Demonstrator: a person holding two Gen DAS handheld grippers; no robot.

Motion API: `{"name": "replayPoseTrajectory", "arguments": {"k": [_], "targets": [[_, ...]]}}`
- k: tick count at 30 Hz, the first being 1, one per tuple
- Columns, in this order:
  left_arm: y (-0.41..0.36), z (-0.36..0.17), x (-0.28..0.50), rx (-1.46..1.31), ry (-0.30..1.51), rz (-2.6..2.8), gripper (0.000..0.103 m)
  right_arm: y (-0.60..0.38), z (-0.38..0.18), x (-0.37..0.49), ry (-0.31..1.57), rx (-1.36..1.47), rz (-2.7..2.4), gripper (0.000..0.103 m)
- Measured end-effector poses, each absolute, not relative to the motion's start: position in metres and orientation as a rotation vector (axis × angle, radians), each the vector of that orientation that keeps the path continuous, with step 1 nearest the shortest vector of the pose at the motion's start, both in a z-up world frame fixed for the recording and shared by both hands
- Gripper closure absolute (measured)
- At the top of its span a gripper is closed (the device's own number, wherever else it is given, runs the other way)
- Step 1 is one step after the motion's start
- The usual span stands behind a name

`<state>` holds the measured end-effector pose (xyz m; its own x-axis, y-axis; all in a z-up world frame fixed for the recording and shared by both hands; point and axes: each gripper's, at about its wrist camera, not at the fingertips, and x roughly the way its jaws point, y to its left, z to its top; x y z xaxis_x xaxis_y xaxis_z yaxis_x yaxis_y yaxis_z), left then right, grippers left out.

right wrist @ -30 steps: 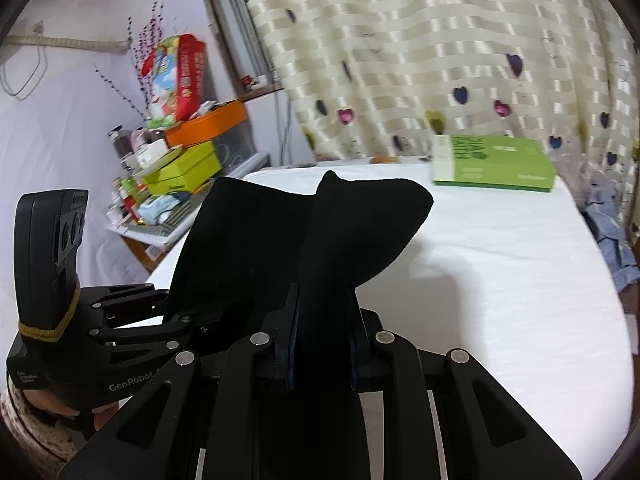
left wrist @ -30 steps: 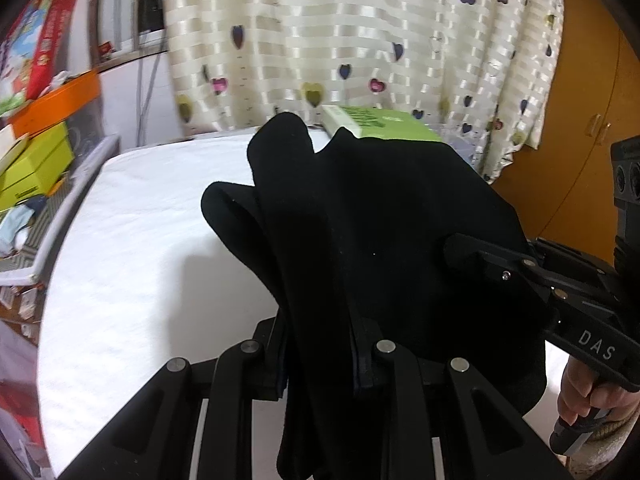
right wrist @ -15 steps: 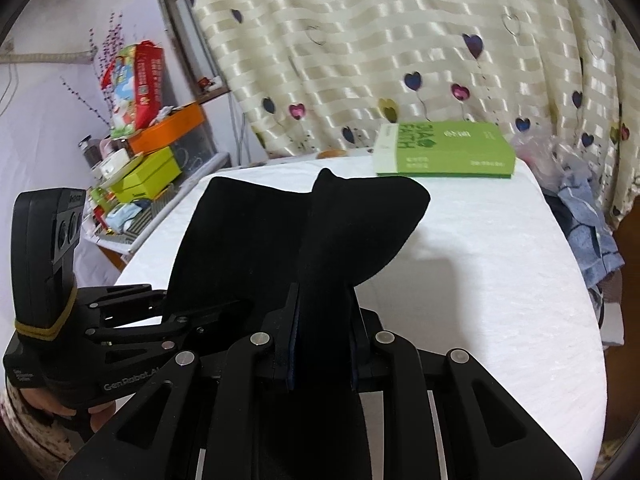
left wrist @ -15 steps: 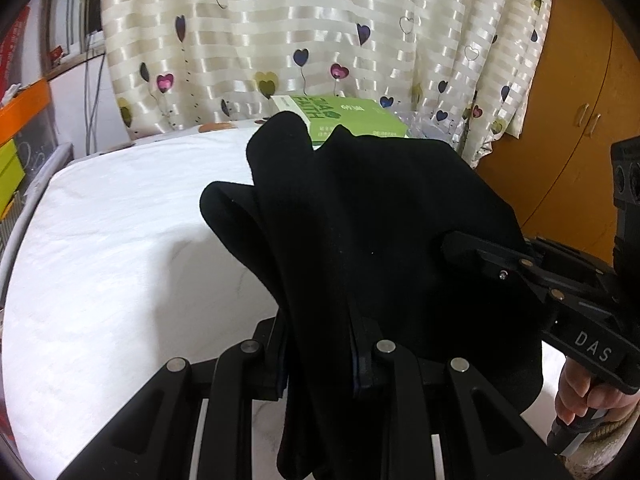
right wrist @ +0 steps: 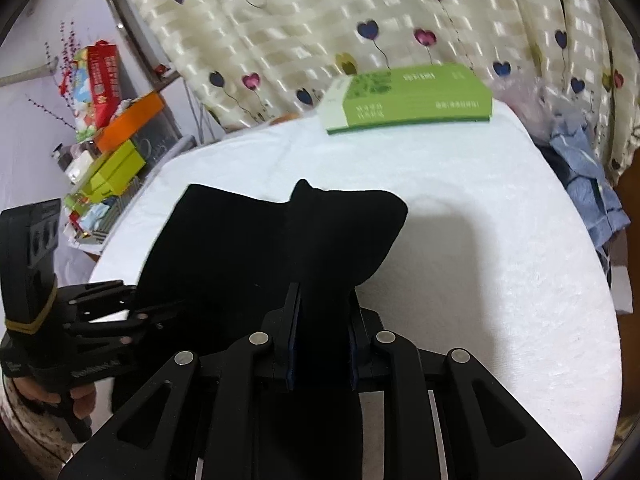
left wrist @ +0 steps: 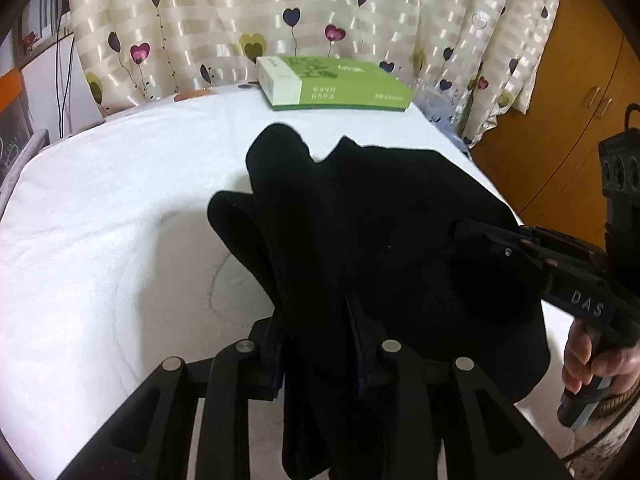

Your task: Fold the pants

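Fingers on both my left gripper and right gripper are easing apart around the pants, now lowered toward the white surface; release comes next, I judge.

Green box lettering blurred, unreadable

We are in a lived-in home room. A cream striped curtain printed with coloured hearts hangs behind a table under a white quilted cloth. A flat green cardboard box lies at the cloth's far edge. Orange wooden cupboard doors stand at one side, and a cluttered shelf of coloured boxes at the other.
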<state>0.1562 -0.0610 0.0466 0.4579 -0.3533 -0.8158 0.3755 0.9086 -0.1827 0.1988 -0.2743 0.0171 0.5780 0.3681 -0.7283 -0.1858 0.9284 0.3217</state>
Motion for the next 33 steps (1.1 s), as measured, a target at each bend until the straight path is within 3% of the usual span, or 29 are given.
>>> {"name": "replayPoseTrajectory", "arguments": {"k": [7,16,28,33], "targets": [[-0.053,0.035,0.164,0.009,1.013,-0.466,0.056,-0.282,0.001,0.206,0.936,0.215,0.291,0.073],[-0.041,0.031,0.169,-0.028,1.019,-0.471,0.045,-0.279,0.005,0.2,0.9,0.114,0.244,0.067],[-0.018,0.038,0.158,-0.035,0.996,-0.35,0.044,-0.28,0.04,0.153,0.807,0.05,0.203,0.066],[-0.013,0.043,0.143,-0.048,0.98,-0.339,0.044,-0.274,0.019,0.138,0.876,0.036,0.214,0.066]]}}
